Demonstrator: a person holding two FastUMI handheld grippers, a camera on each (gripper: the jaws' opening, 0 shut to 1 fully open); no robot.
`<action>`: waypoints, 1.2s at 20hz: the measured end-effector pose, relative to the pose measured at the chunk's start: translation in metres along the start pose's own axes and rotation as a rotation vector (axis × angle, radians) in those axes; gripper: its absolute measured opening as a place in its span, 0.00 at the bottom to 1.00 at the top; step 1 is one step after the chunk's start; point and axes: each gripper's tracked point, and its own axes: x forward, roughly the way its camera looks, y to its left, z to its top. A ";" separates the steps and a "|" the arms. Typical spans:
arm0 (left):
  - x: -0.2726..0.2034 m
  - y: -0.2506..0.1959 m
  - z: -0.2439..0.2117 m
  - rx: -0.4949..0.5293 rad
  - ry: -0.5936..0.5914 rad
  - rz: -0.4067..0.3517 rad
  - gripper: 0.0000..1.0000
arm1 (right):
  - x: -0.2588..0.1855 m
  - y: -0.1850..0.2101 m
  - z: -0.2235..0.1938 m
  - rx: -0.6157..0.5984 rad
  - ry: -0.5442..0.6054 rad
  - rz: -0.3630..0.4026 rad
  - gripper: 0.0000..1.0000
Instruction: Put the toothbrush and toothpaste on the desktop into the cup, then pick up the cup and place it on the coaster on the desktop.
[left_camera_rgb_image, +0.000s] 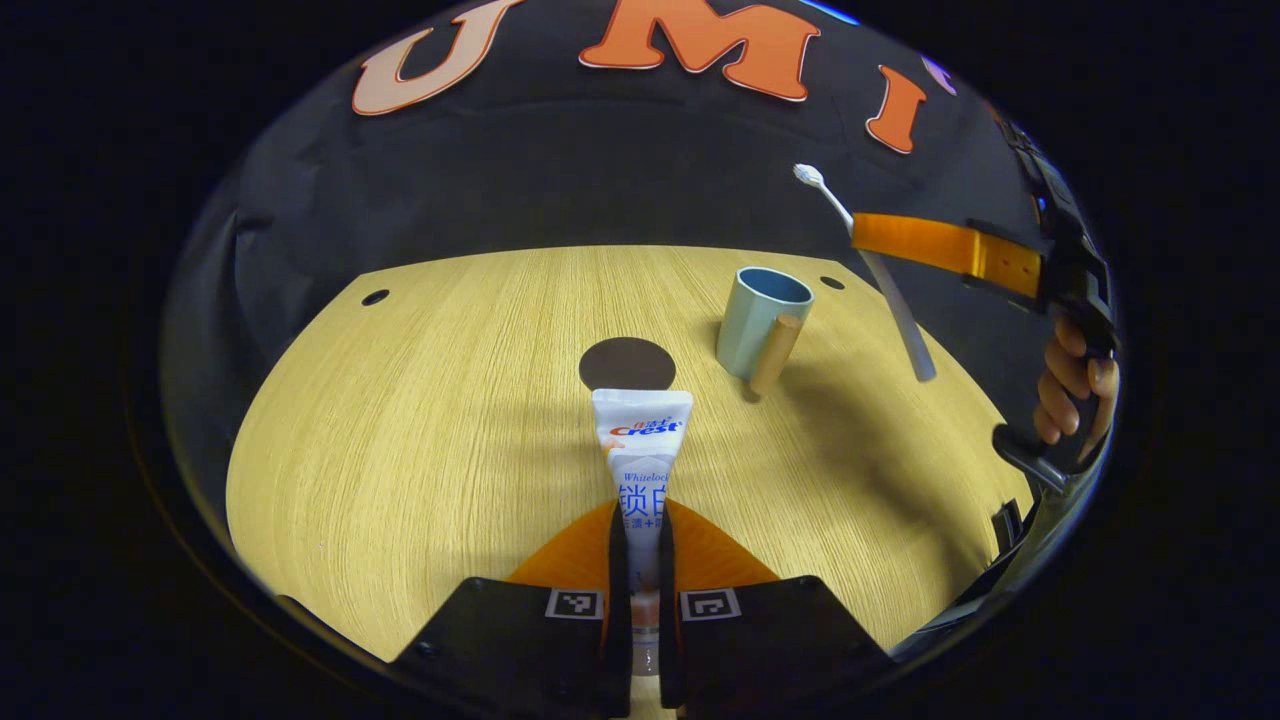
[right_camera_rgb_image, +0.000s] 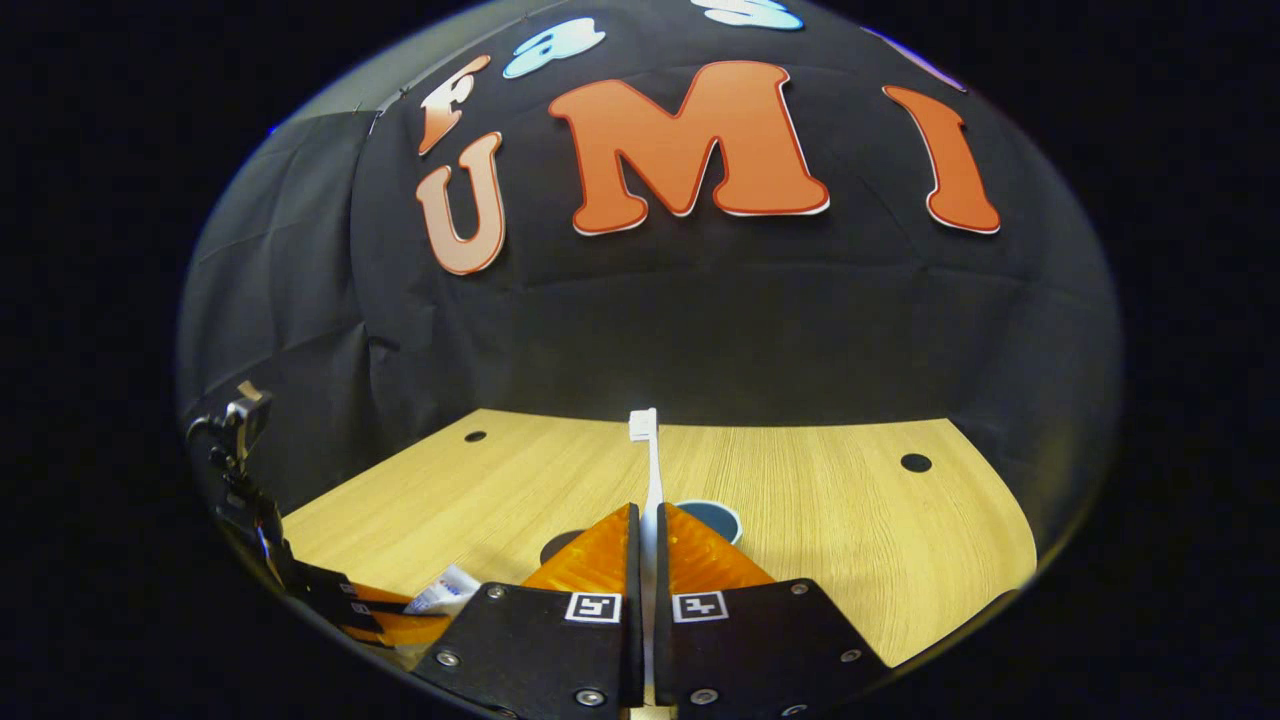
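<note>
My left gripper (left_camera_rgb_image: 640, 520) is shut on a white toothpaste tube (left_camera_rgb_image: 641, 440), which sticks out forward over the wooden desktop (left_camera_rgb_image: 420, 420). Just beyond the tube's end lies a dark round coaster (left_camera_rgb_image: 627, 363). A pale blue cup (left_camera_rgb_image: 760, 315) with a wooden handle stands upright to the coaster's right. In the left gripper view, my right gripper (left_camera_rgb_image: 865, 233) hangs above and right of the cup, holding a white toothbrush (left_camera_rgb_image: 890, 300) tilted with its bristles up. My right gripper (right_camera_rgb_image: 647, 515) is shut on the toothbrush (right_camera_rgb_image: 650, 460); the cup's rim (right_camera_rgb_image: 720, 520) peeks out behind its fingers.
Small dark holes (left_camera_rgb_image: 375, 297) mark the desktop's far corners. A hand (left_camera_rgb_image: 1075, 385) grips the right gripper's handle at the right edge. In the right gripper view, the left gripper (right_camera_rgb_image: 380, 610) and the toothpaste tube (right_camera_rgb_image: 445, 592) show at the lower left. Black cloth walls the booth behind.
</note>
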 end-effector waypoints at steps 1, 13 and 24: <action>0.001 0.000 0.001 0.005 0.000 0.004 0.13 | 0.008 -0.002 0.002 -0.003 -0.008 -0.007 0.04; -0.002 0.003 0.004 -0.011 -0.025 0.032 0.13 | 0.065 0.003 0.056 0.008 -0.265 0.043 0.04; 0.000 -0.001 0.005 -0.086 -0.044 0.038 0.14 | 0.091 -0.016 0.048 0.009 -0.396 0.006 0.05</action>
